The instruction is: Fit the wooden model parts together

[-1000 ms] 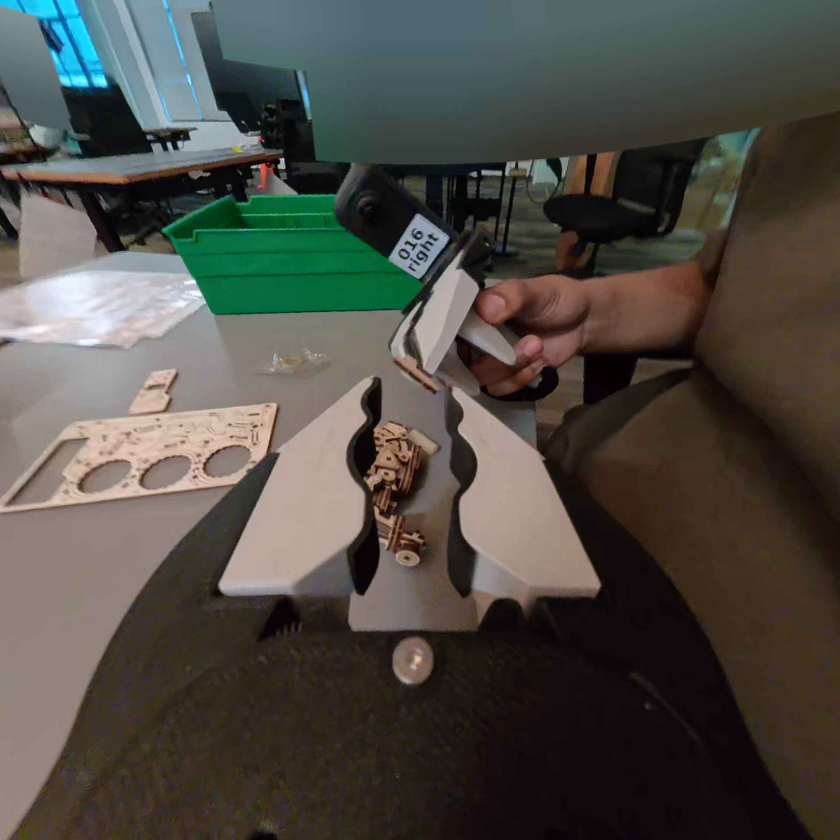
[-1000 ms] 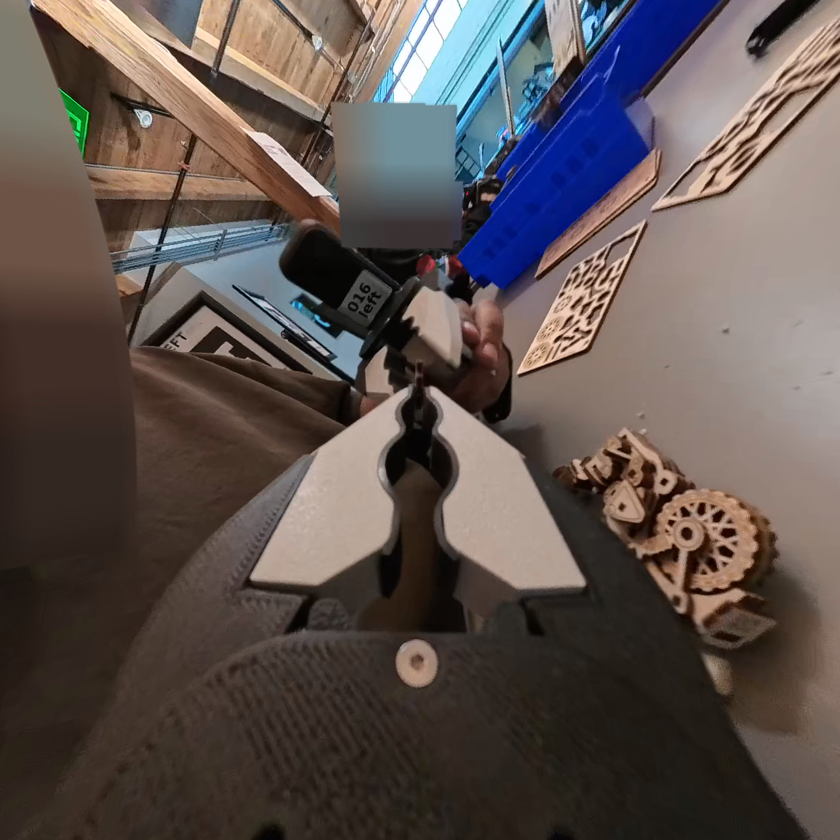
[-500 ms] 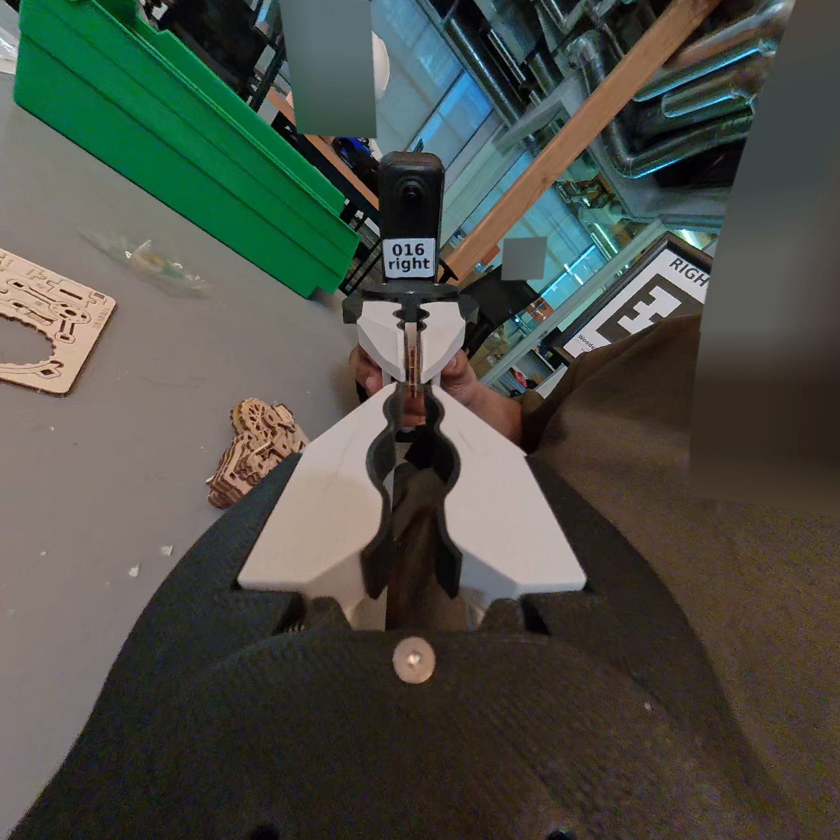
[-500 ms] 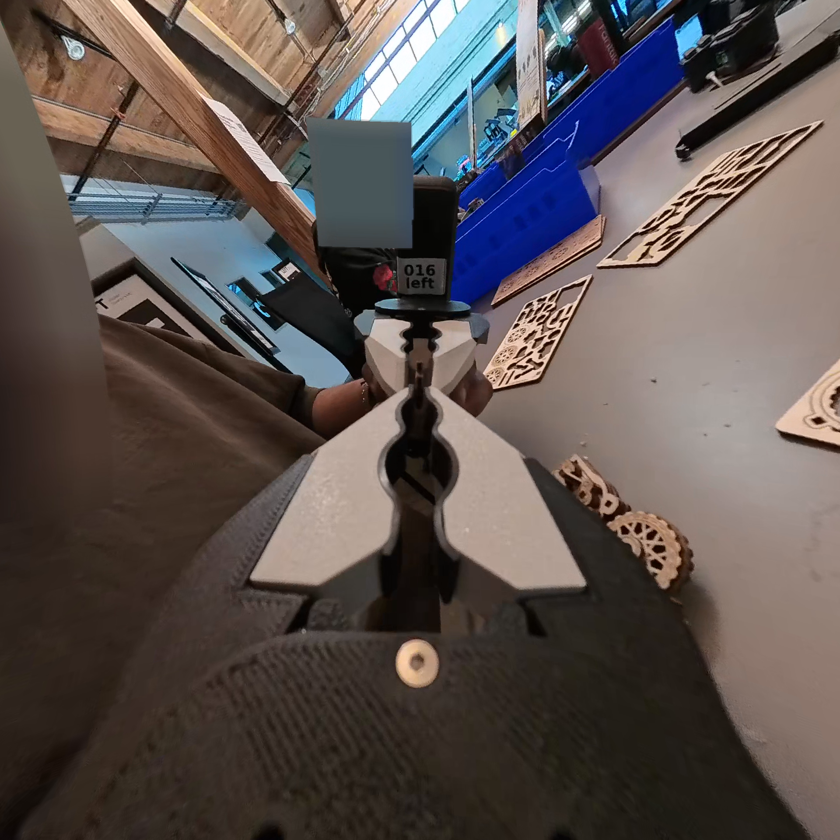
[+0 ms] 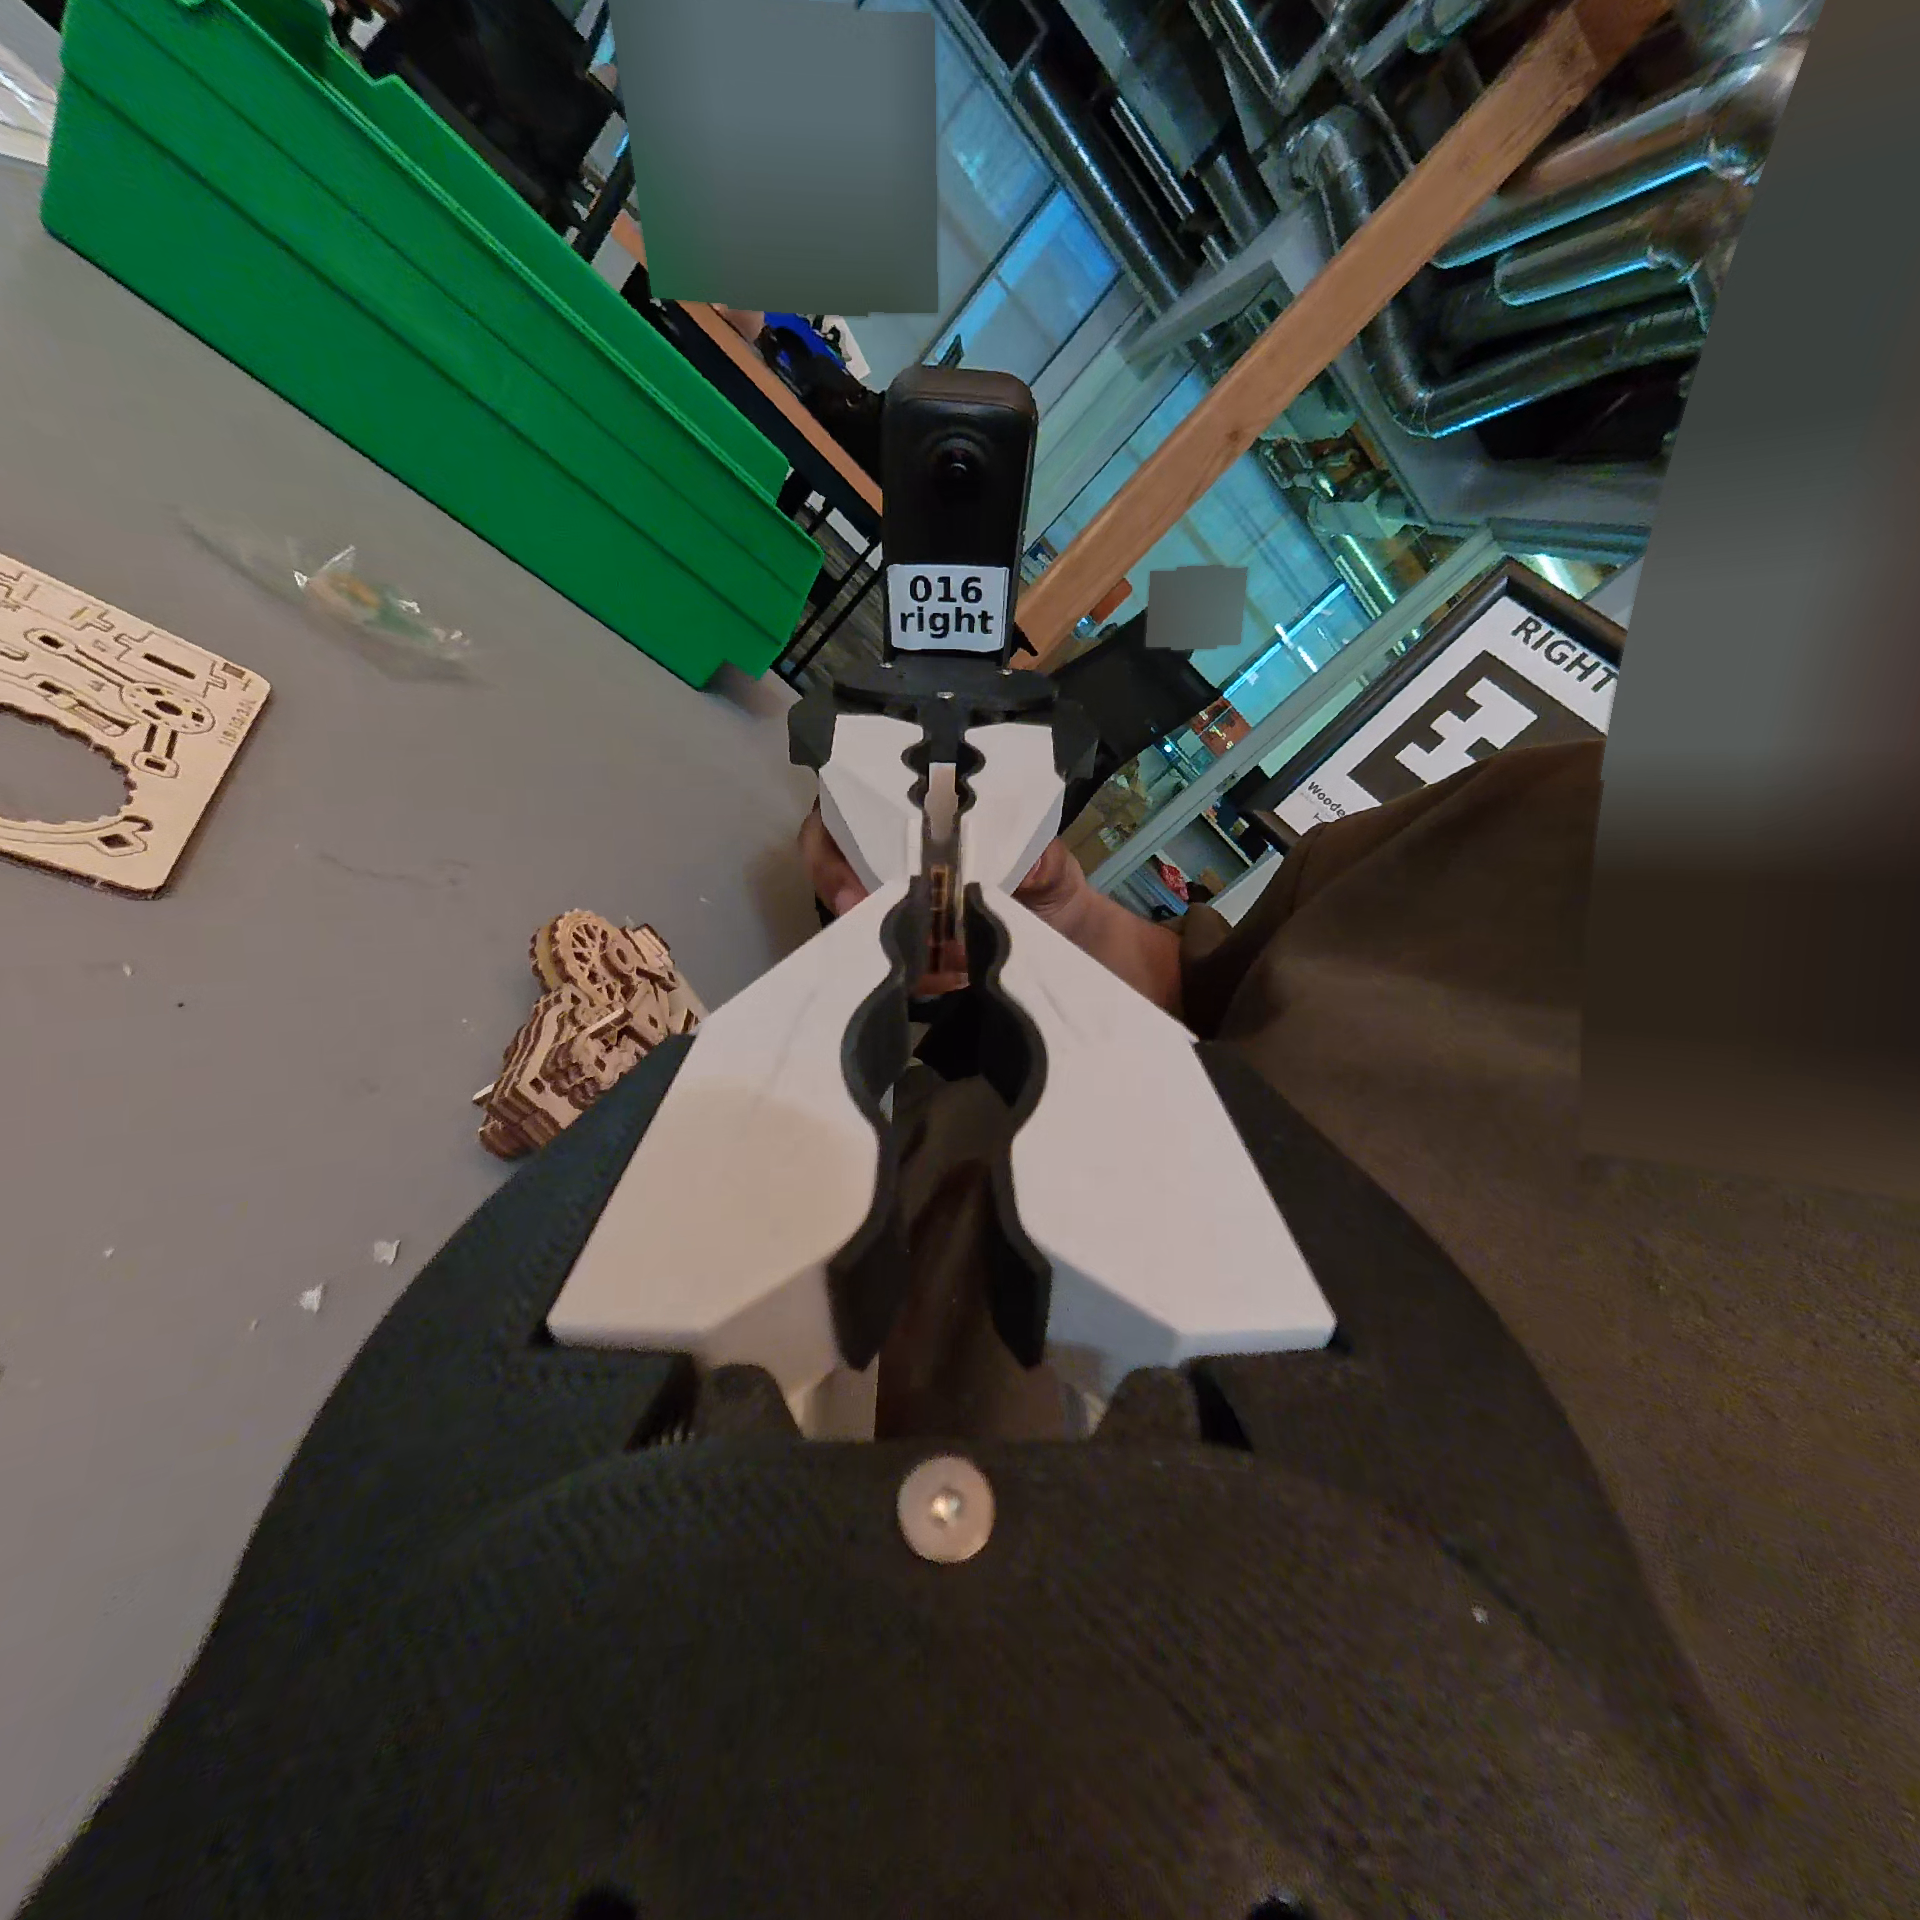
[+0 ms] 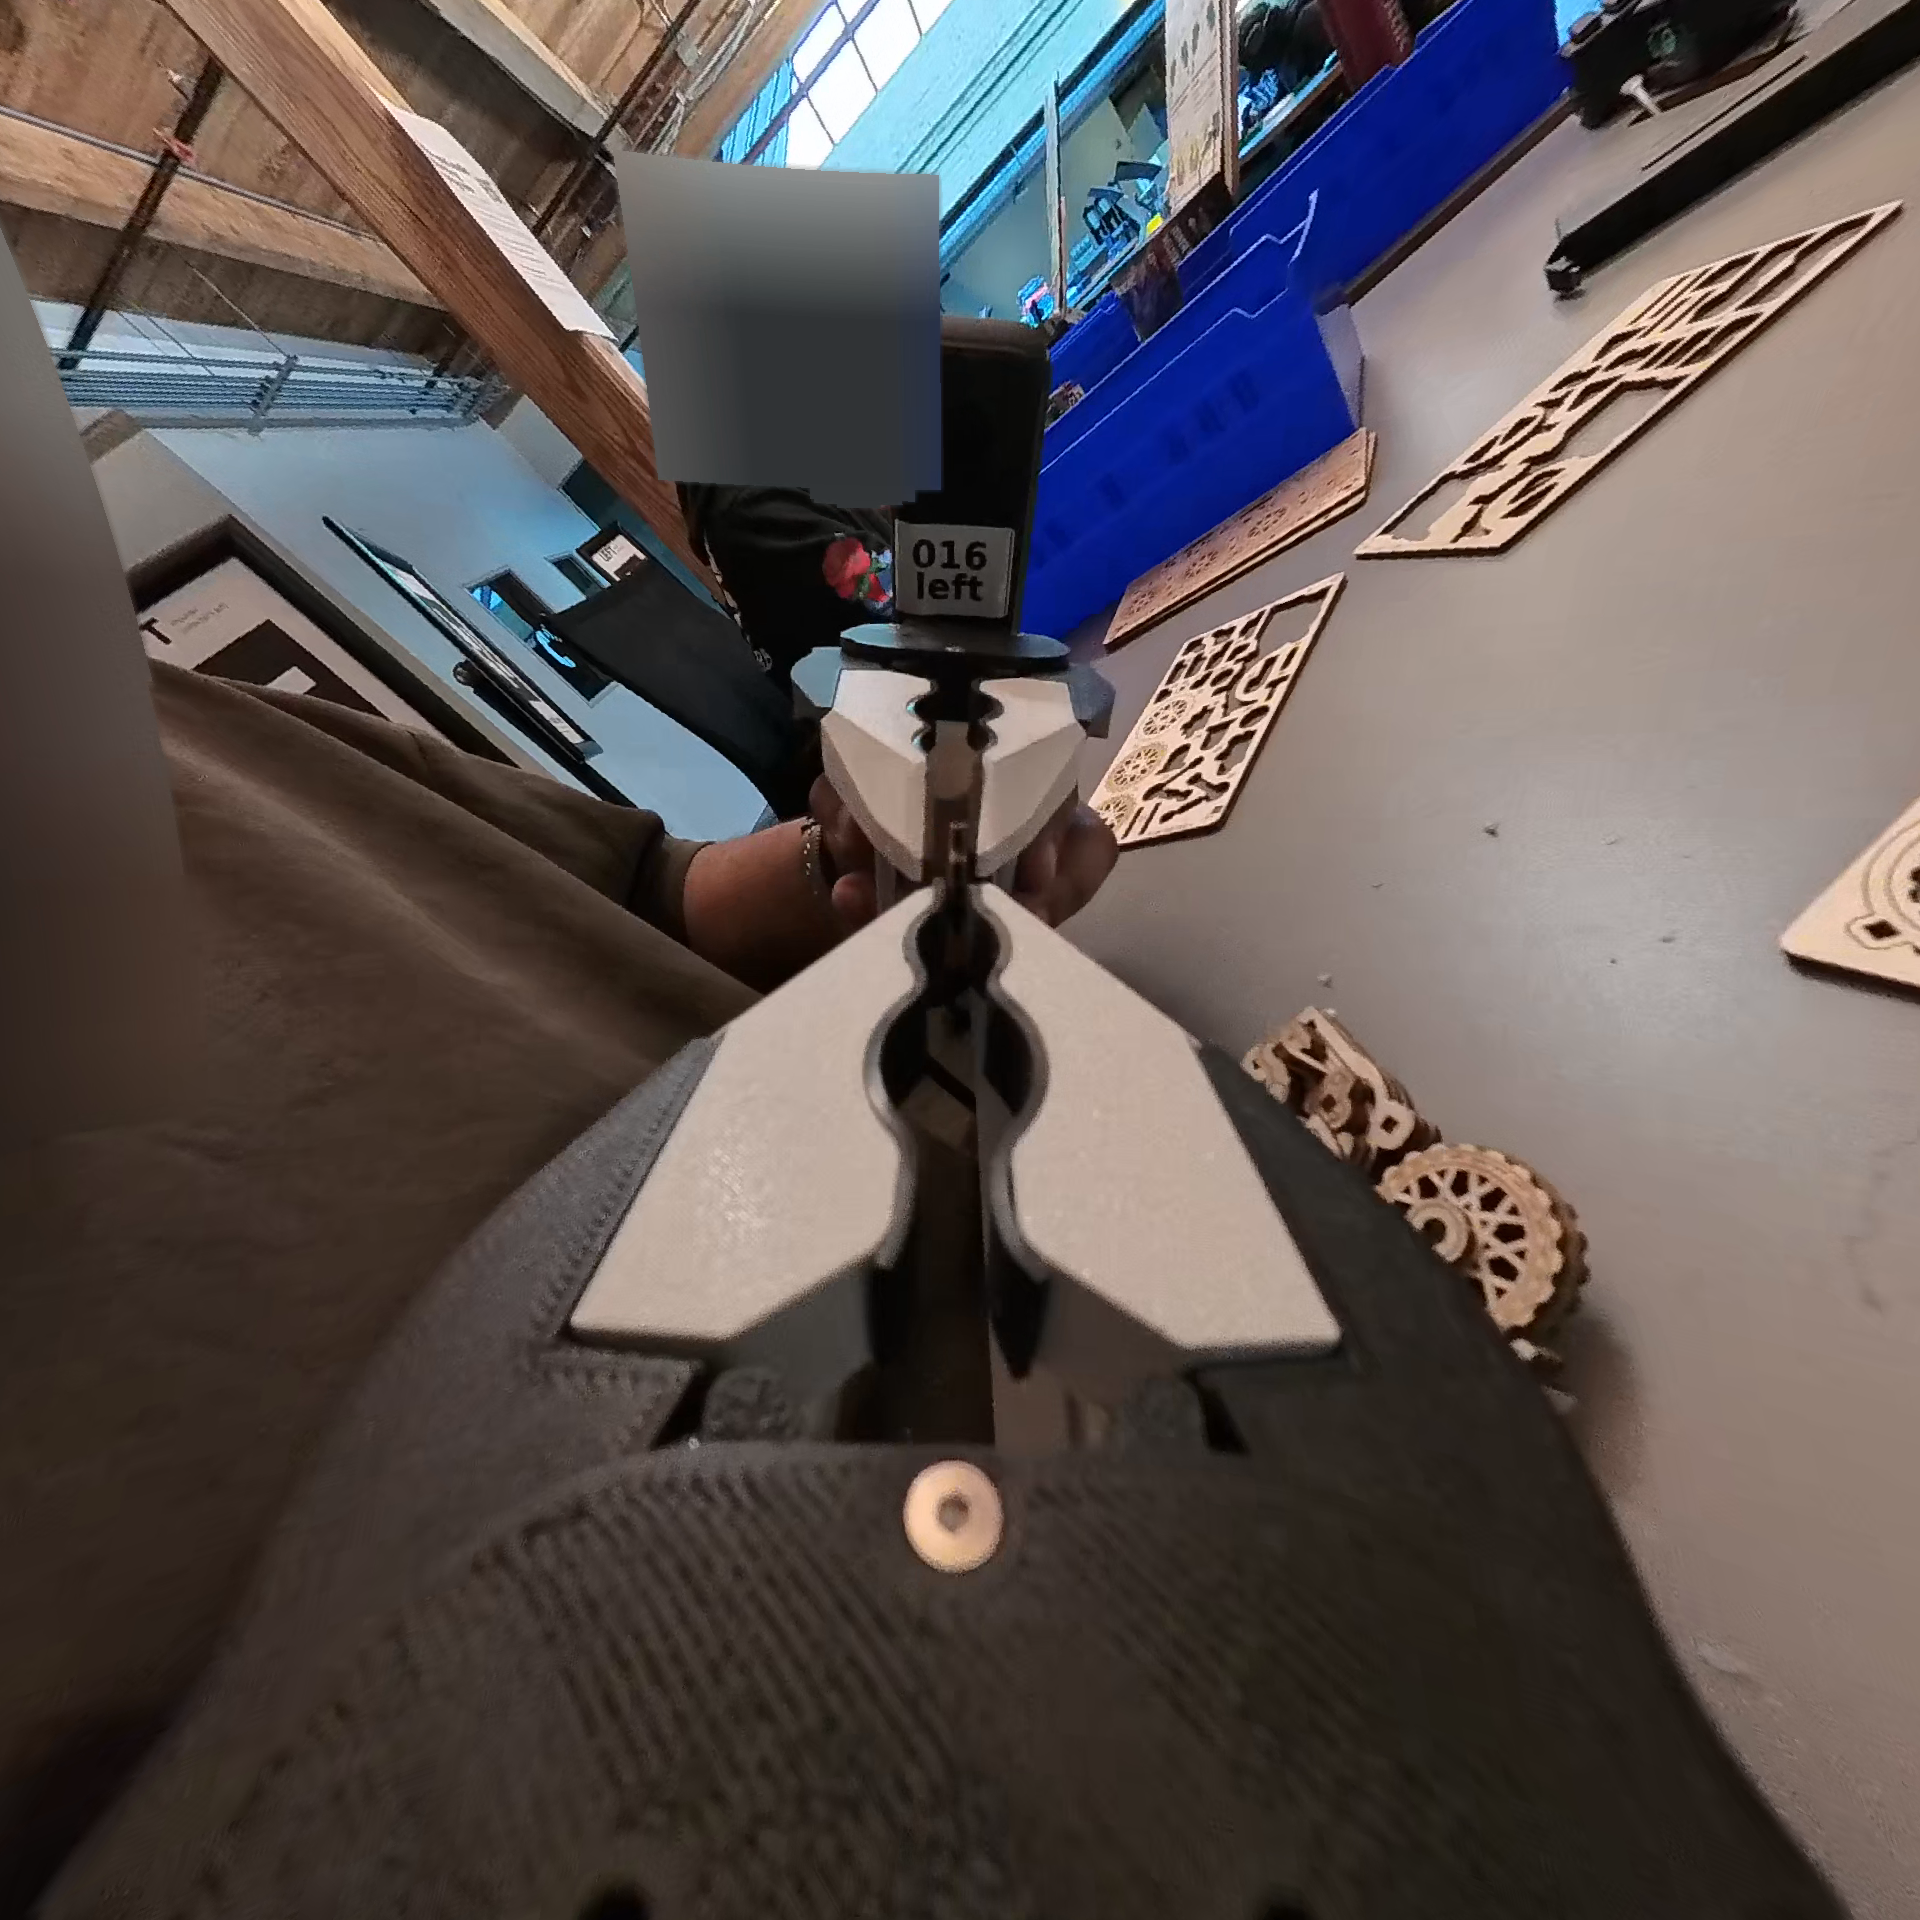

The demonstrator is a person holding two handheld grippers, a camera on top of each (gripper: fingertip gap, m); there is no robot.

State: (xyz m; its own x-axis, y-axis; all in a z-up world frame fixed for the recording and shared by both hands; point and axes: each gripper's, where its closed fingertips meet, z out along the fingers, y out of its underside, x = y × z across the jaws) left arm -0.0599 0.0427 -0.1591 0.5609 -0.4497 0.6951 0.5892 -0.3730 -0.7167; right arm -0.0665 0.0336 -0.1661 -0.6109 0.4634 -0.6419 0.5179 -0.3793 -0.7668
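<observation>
My left gripper (image 5: 940, 902) and my right gripper (image 6: 951, 909) are held above the table, tip to tip and facing each other. Both are shut. A thin small wooden part (image 5: 941, 914), seen edge-on, sits between the left fingertips and reaches into the tips of the right gripper (image 5: 940, 857). In the right wrist view a thin part (image 6: 957, 847) runs from the left gripper (image 6: 951, 821) to my own tips. I cannot tell whether it is one part or two pressed together. The partly built wooden model (image 5: 592, 1029) lies on the grey table, below the grippers (image 6: 1455, 1195).
A green bin (image 5: 416, 312), a cut-out wooden sheet (image 5: 104, 748) and a small plastic bag (image 5: 353, 603) lie on the left. Blue bins (image 6: 1195, 436), stacked boards (image 6: 1247, 530) and several punched sheets (image 6: 1216, 707) lie on the other side. A person's torso is close behind. Only a small space, under 4 cm, lies between the two pairs of fingers.
A second ago my left gripper hung open over a pile of small parts. It has since shut, lifted and turned to face the right gripper. The two have drawn slightly closer.
</observation>
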